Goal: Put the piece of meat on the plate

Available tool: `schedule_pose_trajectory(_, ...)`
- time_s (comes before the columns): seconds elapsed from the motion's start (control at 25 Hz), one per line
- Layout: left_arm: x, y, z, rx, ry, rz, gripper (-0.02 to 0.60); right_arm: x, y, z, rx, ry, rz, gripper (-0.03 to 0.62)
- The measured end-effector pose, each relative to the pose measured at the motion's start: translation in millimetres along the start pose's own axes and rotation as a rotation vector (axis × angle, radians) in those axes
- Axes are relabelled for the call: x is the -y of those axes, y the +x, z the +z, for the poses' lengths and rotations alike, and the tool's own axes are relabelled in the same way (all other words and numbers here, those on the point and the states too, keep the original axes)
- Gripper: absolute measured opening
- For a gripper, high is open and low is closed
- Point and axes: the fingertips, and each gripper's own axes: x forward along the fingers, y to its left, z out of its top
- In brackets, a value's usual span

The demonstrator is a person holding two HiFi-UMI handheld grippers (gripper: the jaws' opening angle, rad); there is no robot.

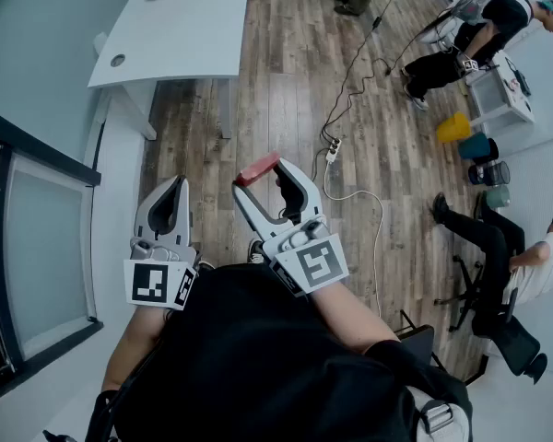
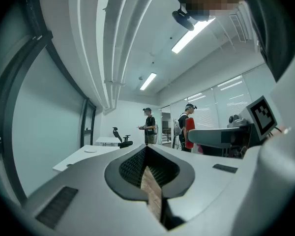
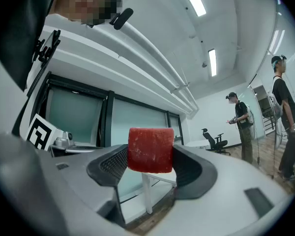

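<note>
The right claw [image 1: 261, 175] is clamped on the piece of meat [image 1: 258, 168], up in the air over the wood floor [image 1: 286, 81].
The room is big and bright, with a brown plank floor, one white desk [image 1: 184, 26] and a big window [image 1: 46, 247] at the left. There are two claws. The left claw [image 1: 172, 187] is closed, with nothing in it. One red piece of meat sits between the right claw's tips. Four tubs [image 1: 452, 127] stand in a row, and three other people [image 1: 479, 35] are in the room.
</note>
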Motion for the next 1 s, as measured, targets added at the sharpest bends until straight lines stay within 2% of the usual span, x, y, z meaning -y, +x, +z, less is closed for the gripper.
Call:
schedule_pose_trajectory(0.2,1,2,-1,-0.001,-0.002,0.0,-0.008,1,2,1,0.001,-0.006,0.004,0.282)
schedule_pose_trajectory(0.44,12,23,-2,-0.013,0.006,0.011,-0.008,28,0,-3,-0.028,0.002,0.001,0.282)
schedule_pose_trajectory(0.64,26,33,-10,-0.015,0.011,0.029,-0.008,41,-3,-3,0.01,0.037,0.045,0.282)
schedule_pose_trajectory(1.0,59,46,-25,-0.06,0.001,0.063,-0.008,67,-13,-12,-0.024,0.06,0.109,0.282)
